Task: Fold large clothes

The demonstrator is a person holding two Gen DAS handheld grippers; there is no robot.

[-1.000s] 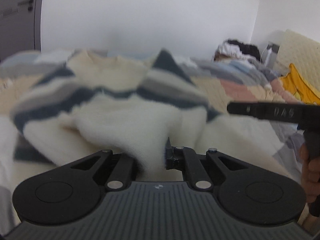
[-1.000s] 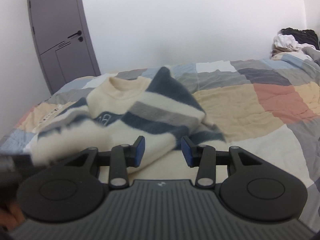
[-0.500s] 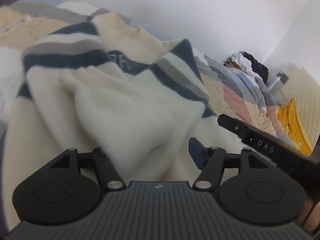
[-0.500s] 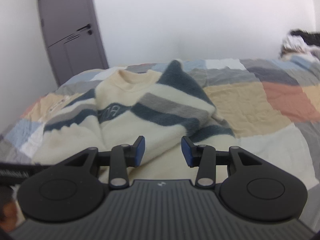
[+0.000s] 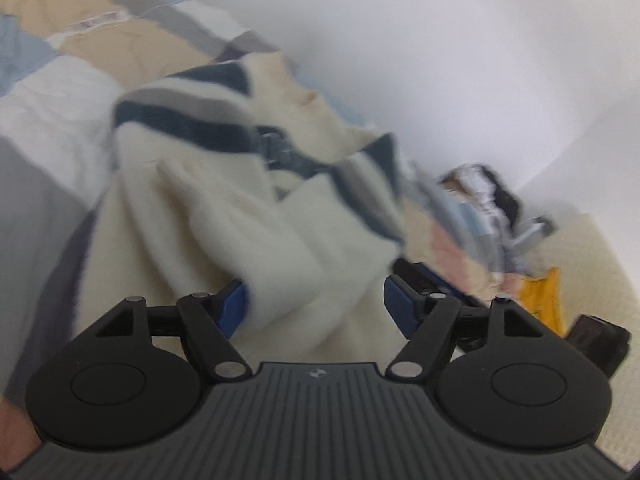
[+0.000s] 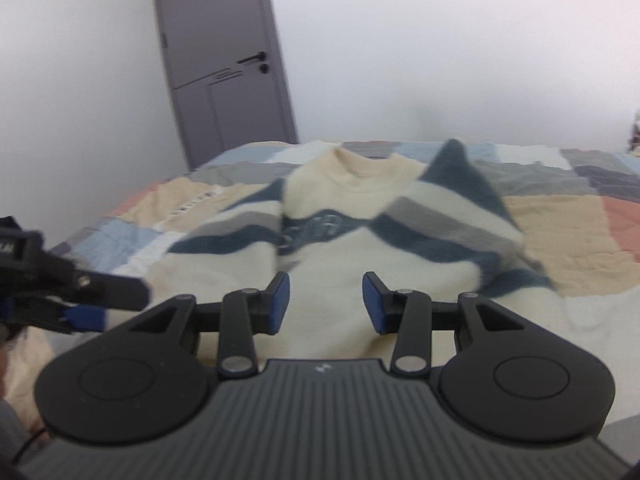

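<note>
A cream sweater (image 5: 240, 220) with navy and grey stripes lies on the patchwork bed, its sleeves folded in over the body. My left gripper (image 5: 316, 308) is tilted and low over the sweater's near edge. Its jaws are opening, and a thick cream fold lies loose between the blue pads without being pinched. In the right wrist view the sweater (image 6: 348, 248) lies collar-away from me. My right gripper (image 6: 326, 300) hovers open just short of its hem with nothing between the fingers. The left gripper (image 6: 80, 300) shows at the left edge of that view.
The patchwork quilt (image 6: 560, 232) covers the whole bed. A grey door (image 6: 224, 60) stands in the white wall behind its far left corner. A pile of clothes (image 5: 480, 192), a yellow garment (image 5: 540, 300) and a cream quilted pad (image 5: 580, 248) lie to the right.
My left gripper has let go of the sweater fold it was shut on, its jaws have spread wide, and it has rolled and drawn back. The right gripper has slid sideways, still open.
</note>
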